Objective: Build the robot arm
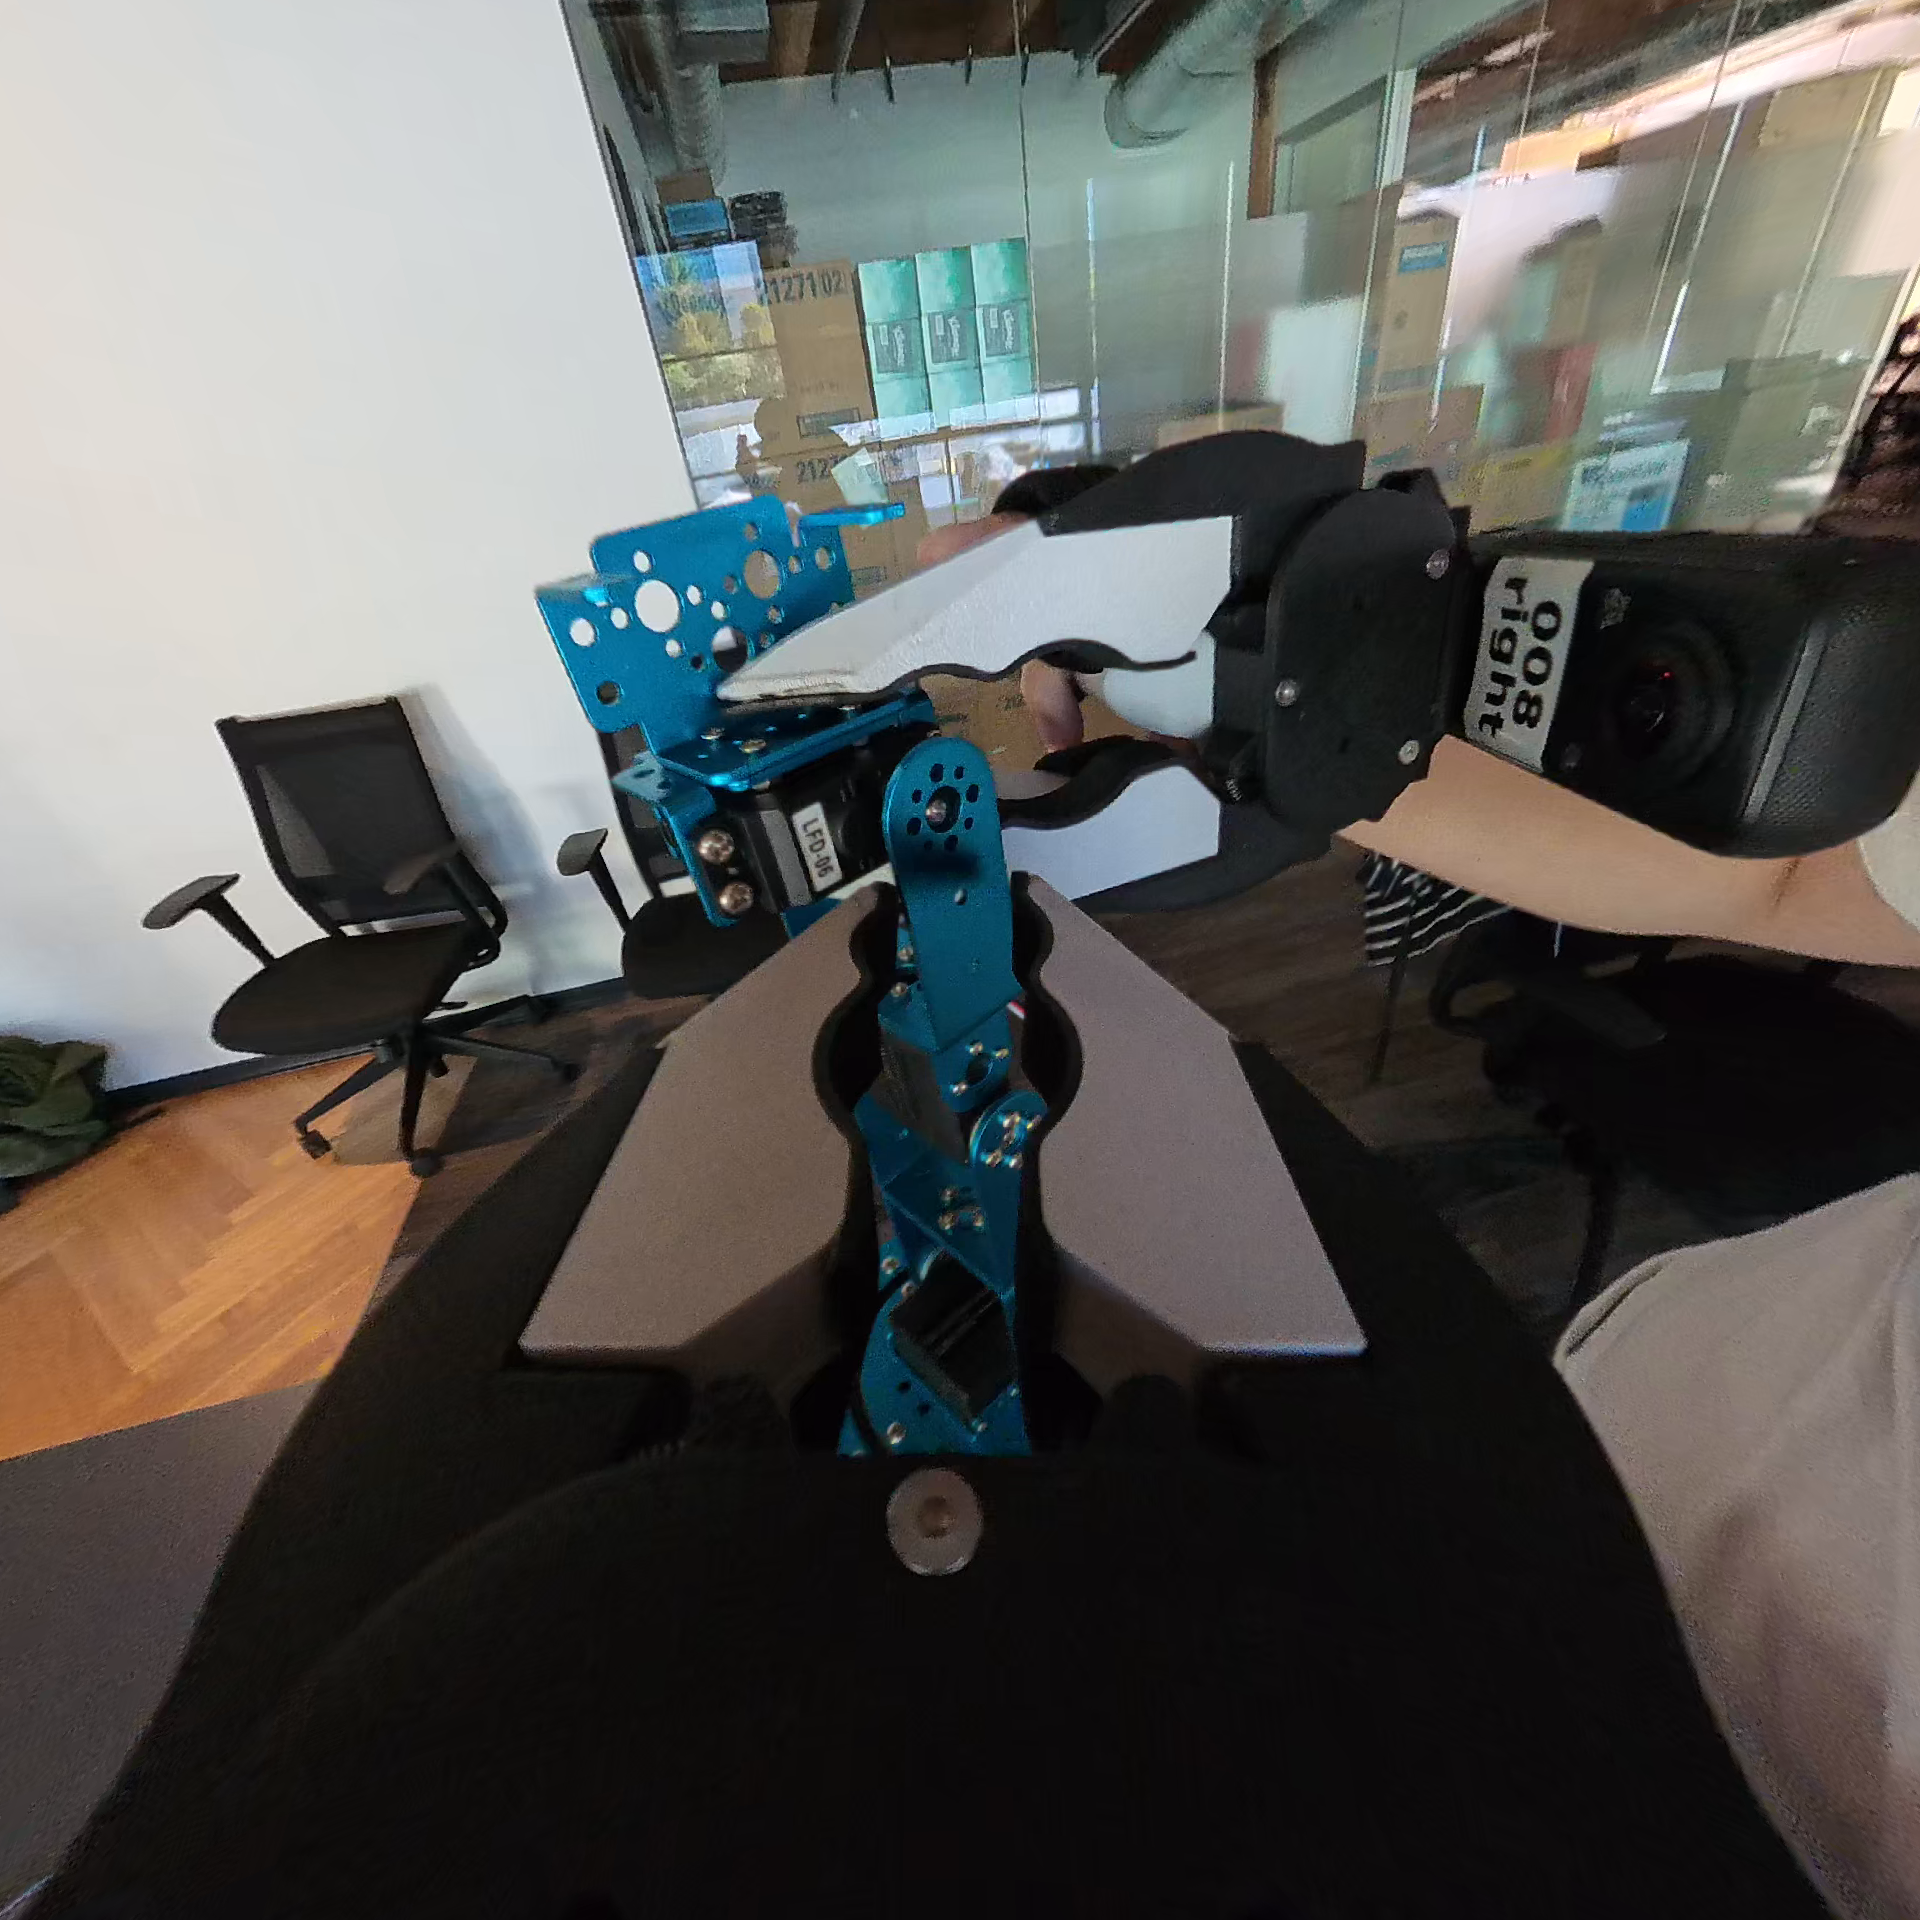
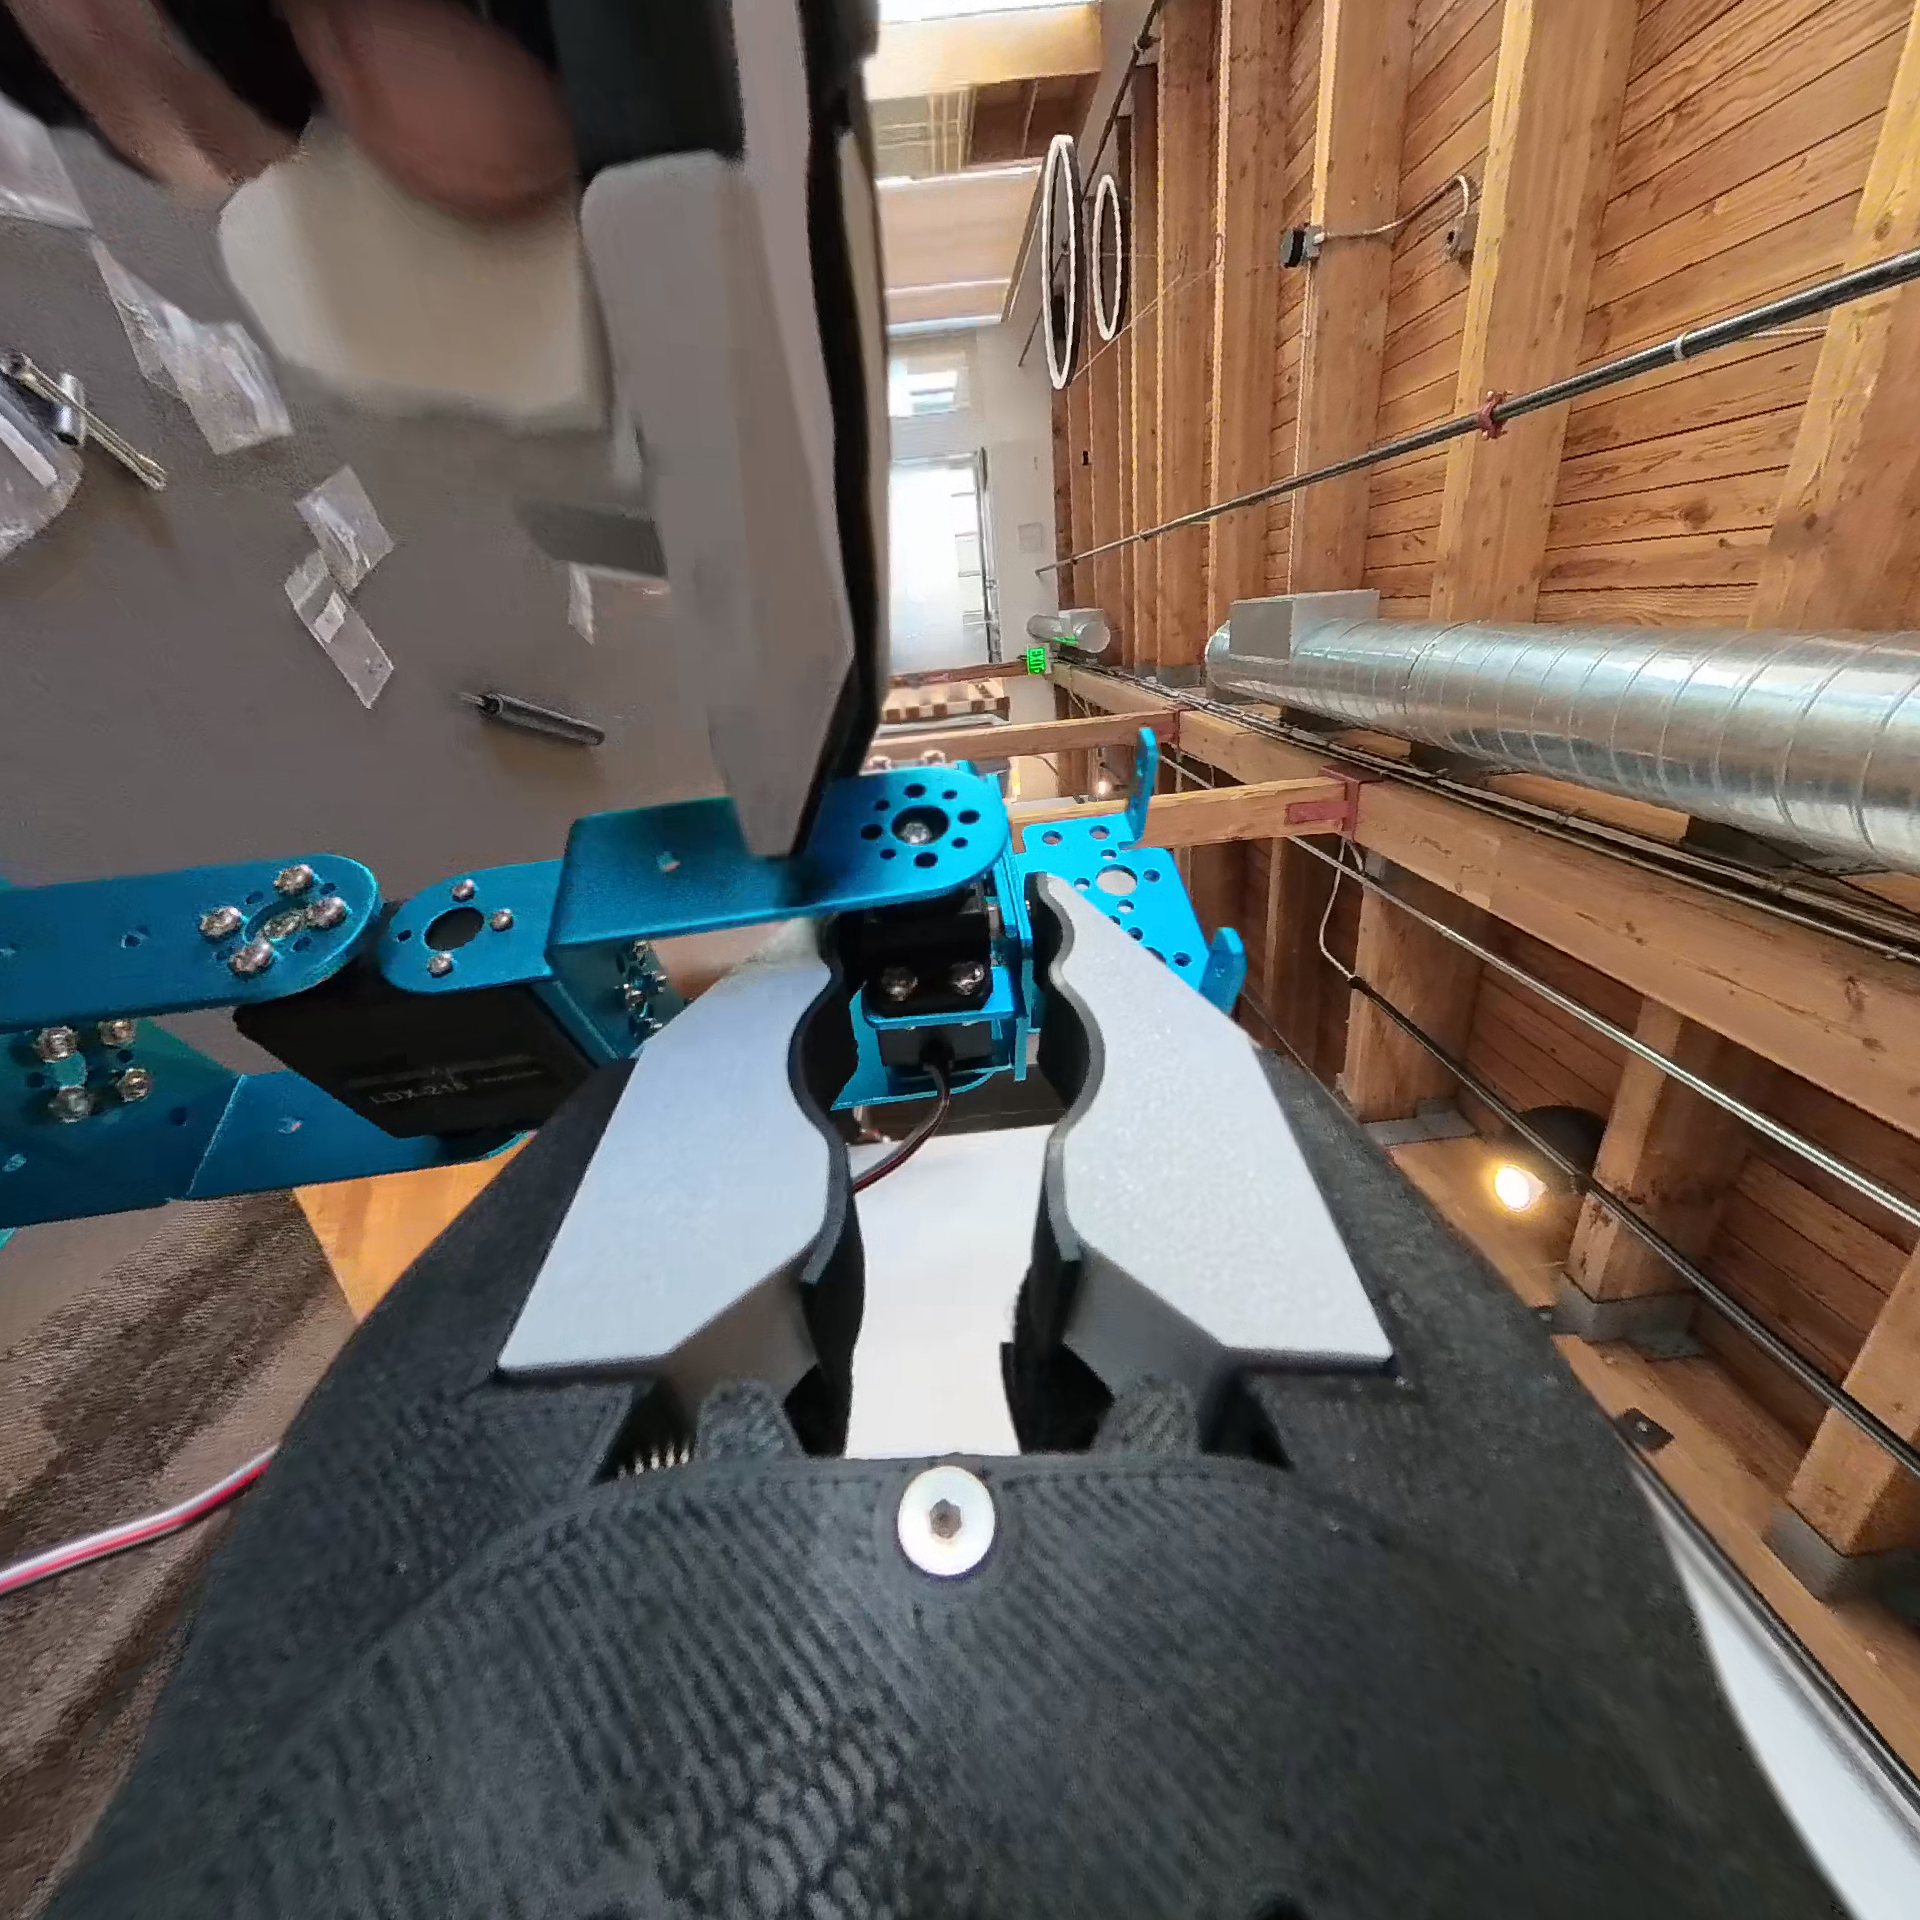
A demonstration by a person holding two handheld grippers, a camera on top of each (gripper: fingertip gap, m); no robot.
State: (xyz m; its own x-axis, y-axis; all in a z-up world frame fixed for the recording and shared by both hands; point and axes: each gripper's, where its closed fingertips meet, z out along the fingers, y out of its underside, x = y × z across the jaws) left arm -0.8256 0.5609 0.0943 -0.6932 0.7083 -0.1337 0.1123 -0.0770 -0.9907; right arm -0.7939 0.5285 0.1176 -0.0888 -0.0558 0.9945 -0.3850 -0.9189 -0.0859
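Jaws of the left gripper (image 1: 940, 925) are pinched on a blue metal robot arm with black motors (image 1: 940, 1039), held up off the grey tabletop (image 2: 208, 727). Right gripper (image 2: 935, 956) jaws are spread around its end motor; the arm's base is cut off.

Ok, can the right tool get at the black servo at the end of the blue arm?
Probably yes. The right tool is open with its fingers either side of the black servo, nothing between. The left tool clamps the blue arm farther back, clear of that gap.
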